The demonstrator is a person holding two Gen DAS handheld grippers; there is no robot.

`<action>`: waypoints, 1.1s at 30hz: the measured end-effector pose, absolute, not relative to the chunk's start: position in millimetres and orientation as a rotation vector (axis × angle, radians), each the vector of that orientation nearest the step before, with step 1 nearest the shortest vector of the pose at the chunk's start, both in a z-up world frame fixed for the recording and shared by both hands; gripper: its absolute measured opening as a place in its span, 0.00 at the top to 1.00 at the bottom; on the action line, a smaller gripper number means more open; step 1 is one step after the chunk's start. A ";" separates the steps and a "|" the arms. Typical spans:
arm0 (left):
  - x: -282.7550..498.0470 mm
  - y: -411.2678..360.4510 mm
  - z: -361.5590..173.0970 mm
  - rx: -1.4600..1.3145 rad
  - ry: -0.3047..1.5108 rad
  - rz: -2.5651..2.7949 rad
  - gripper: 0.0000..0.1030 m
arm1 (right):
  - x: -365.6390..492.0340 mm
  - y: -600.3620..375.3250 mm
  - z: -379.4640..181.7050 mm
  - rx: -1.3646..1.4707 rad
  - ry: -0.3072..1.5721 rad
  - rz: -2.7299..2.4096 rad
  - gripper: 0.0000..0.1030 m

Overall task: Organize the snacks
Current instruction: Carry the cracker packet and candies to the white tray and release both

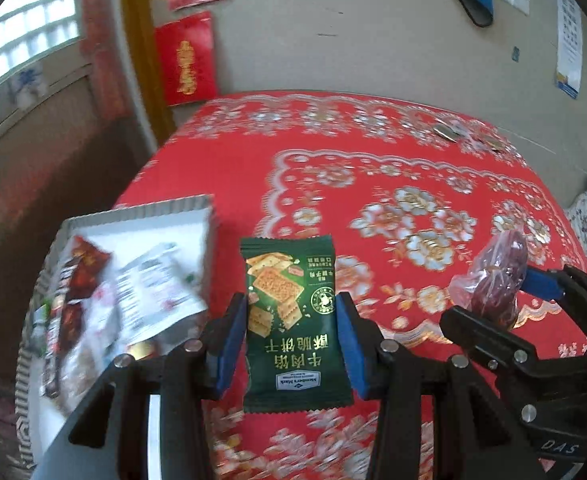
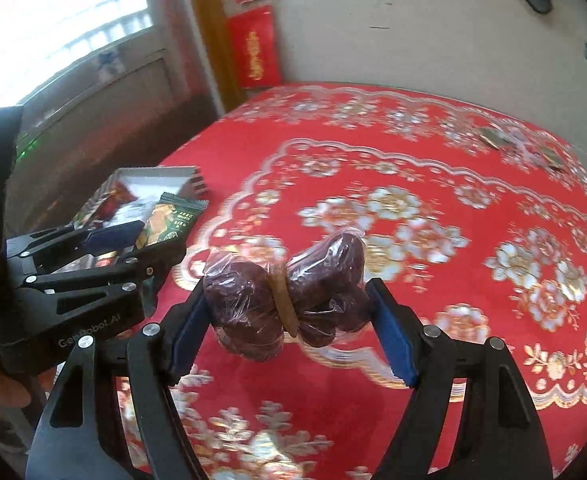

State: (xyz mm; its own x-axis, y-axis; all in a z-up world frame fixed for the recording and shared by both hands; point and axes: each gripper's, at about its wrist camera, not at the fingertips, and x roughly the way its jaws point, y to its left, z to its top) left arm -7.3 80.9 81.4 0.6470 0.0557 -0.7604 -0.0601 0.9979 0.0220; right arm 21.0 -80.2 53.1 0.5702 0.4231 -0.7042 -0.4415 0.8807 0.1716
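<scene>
1. Left wrist view: red floral tablecloth [image 1: 373, 184], red packets on wall [image 1: 185, 60].
2. White tray [image 1: 141, 216] holds mixed snack packs.
3. Left gripper [image 1: 291, 340] clamps green cracker packet [image 1: 289, 320]; right gripper [image 2: 289, 320] grasps wrapped dates [image 2: 285, 284], both above the cloth.

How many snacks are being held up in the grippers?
2. A green foil cracker packet in the left gripper; a dark red plastic-wrapped snack in the right gripper. More lie in the tray.

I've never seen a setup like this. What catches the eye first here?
The bright red flowered tablecloth fills both views. Over it, the left gripper clamps a green cracker packet in its jaws, and the right gripper holds a plastic-wrapped bundle of dark red dates. A tray of snacks sits at the table's left edge.
</scene>
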 end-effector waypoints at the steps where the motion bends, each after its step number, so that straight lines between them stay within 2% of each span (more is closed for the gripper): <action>1: -11.3 86.5 81.6 -0.008 0.862 0.077 0.54 | 18.6 -72.8 53.3 -0.033 0.821 0.518 0.26; 23: -86.3 199.4 74.7 -0.106 0.848 0.279 0.54 | -17.1 42.1 62.4 -0.144 0.820 0.692 0.26; 33: -113.2 241.6 58.9 -0.148 0.876 0.347 0.54 | -29.0 100.0 48.2 -0.259 0.863 0.785 0.26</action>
State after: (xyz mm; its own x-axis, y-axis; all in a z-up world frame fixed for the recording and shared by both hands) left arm -113.2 241.6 58.9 0.5890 0.2371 -0.7726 -0.3571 0.9340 0.0144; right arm -29.0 100.0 48.2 0.3962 0.5121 -0.7621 -0.7104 0.6968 0.0990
